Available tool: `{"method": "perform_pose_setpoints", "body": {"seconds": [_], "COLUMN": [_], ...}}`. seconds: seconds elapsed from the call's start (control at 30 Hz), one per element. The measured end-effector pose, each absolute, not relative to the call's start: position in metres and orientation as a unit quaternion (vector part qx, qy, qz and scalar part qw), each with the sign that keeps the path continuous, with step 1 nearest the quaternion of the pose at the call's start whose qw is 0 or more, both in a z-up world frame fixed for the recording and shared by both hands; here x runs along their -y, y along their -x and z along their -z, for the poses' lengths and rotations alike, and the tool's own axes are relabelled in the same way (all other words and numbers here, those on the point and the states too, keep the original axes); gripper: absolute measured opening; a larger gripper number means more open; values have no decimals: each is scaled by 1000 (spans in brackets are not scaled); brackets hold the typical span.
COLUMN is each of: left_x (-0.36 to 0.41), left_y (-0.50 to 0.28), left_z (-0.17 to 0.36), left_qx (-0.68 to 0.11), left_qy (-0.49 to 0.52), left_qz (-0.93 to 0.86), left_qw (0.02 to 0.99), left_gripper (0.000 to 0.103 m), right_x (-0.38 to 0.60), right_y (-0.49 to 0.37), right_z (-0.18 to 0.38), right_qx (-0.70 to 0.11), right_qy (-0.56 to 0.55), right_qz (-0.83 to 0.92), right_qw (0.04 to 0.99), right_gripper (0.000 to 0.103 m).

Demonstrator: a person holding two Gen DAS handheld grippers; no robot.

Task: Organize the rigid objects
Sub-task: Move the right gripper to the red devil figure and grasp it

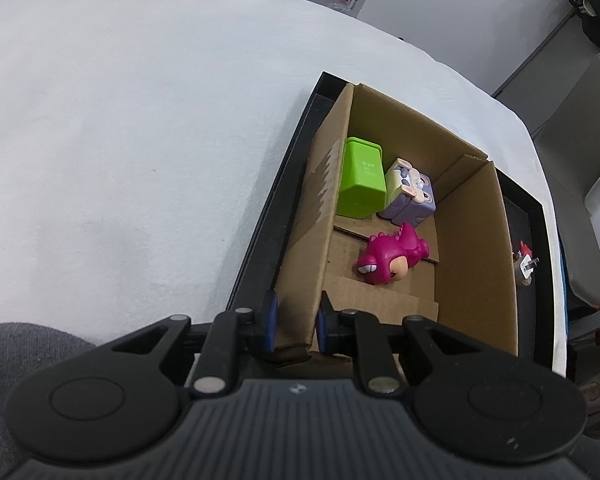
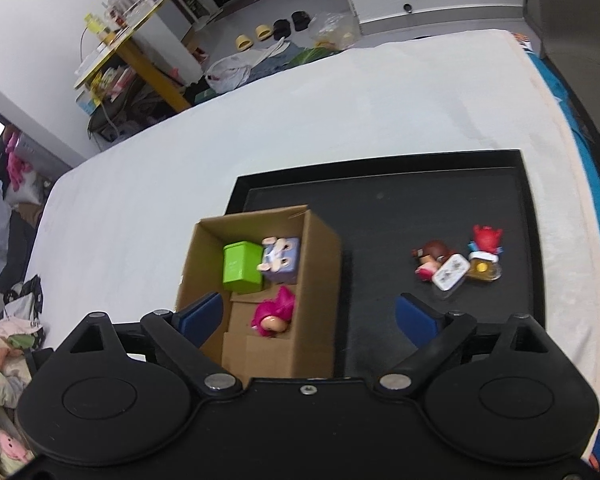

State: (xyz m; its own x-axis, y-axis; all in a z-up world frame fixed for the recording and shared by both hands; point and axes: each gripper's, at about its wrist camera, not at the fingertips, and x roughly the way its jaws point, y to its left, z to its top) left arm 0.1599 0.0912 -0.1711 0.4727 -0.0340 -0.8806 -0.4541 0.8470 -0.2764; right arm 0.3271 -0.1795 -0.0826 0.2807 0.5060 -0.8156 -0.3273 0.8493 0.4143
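A cardboard box (image 1: 476,240) (image 2: 320,280) stands on a black tray (image 2: 400,208) (image 1: 260,240). Inside lie a green block (image 1: 360,178) (image 2: 242,266), a purple cube toy (image 1: 408,196) (image 2: 282,260) and a magenta dinosaur toy (image 1: 392,258) (image 2: 274,312). My left gripper (image 1: 296,320) is shut on the box's left wall (image 1: 300,280) at its near corner. My right gripper (image 2: 308,316) is open and empty, above the box's near end. On the tray's right lie a brown-haired figure (image 2: 428,260), a white plug (image 2: 450,272) (image 1: 526,268), a red figure (image 2: 486,240) and a gold item (image 2: 484,268).
The tray sits on a white cloth-covered table (image 1: 120,140) (image 2: 340,100). Beyond the far edge are slippers (image 2: 260,36), bags and a yellow side table (image 2: 120,48). Grey sleeve cloth (image 1: 12,360) is at the lower left of the left wrist view.
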Motion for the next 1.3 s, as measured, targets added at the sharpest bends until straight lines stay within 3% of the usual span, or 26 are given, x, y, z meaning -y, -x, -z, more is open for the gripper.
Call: {"method": "perform_pose_setpoints", "body": {"seconds": [0.83, 1.3], "left_x": [-80, -76], "left_y": [-167, -170], "left_z": [169, 171], "left_qx": [-505, -510], "left_qy": [208, 196], "left_qz": [-155, -153], "left_qw": [823, 823], "left_gripper": [15, 15], "right_x": [264, 263], "right_y": [-366, -397], "right_z": [160, 206], "right_qx": [-538, -543], "right_qy": [-211, -197], "right_qz": [-189, -123], "right_qw": [794, 807], "right_gripper": [92, 68]}}
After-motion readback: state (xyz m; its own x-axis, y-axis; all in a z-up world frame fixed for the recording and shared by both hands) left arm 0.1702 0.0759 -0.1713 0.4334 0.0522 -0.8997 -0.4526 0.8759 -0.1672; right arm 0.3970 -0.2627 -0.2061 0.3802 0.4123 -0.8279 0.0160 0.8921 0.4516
